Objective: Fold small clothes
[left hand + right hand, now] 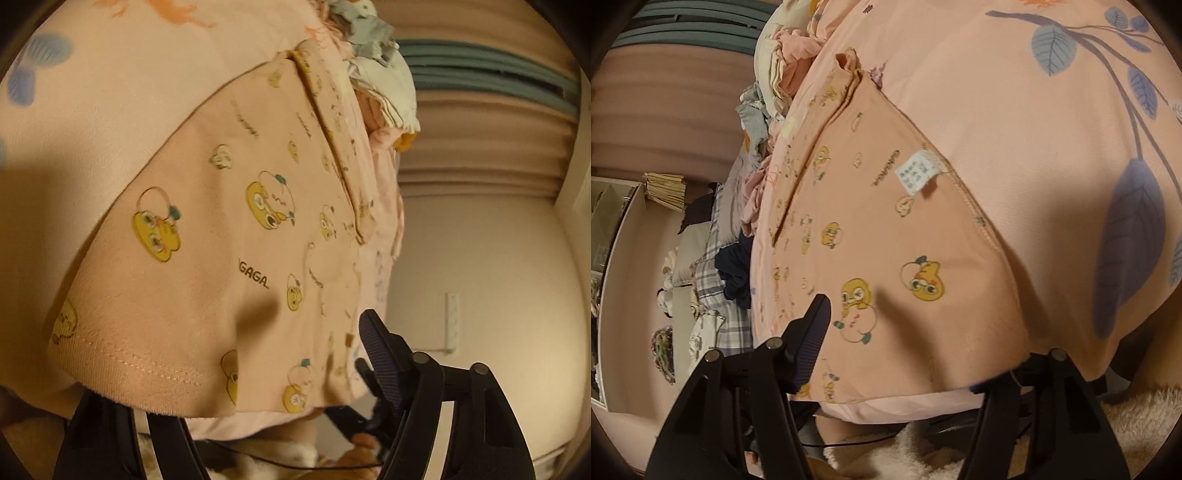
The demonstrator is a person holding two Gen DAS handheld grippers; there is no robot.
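A small peach garment (229, 236) printed with yellow cartoon faces lies spread on a pink floral bedsheet (110, 92). Its hem hangs over the near edge. In the right wrist view the same garment (886, 229) shows a white care label (918, 173). My left gripper (236, 376) is open; one finger (380, 354) shows at the garment's right side, the other is hidden under the hem. My right gripper (923, 350) is open; one finger (812, 332) shows at the garment's left side, the other is under the fabric's corner.
A heap of other small clothes (376, 62) lies at the far end of the bed, also seen in the right wrist view (775, 74). A plaid cloth and dark garment (731, 273) lie beside the bed. A fluffy white rug (960, 454) is below.
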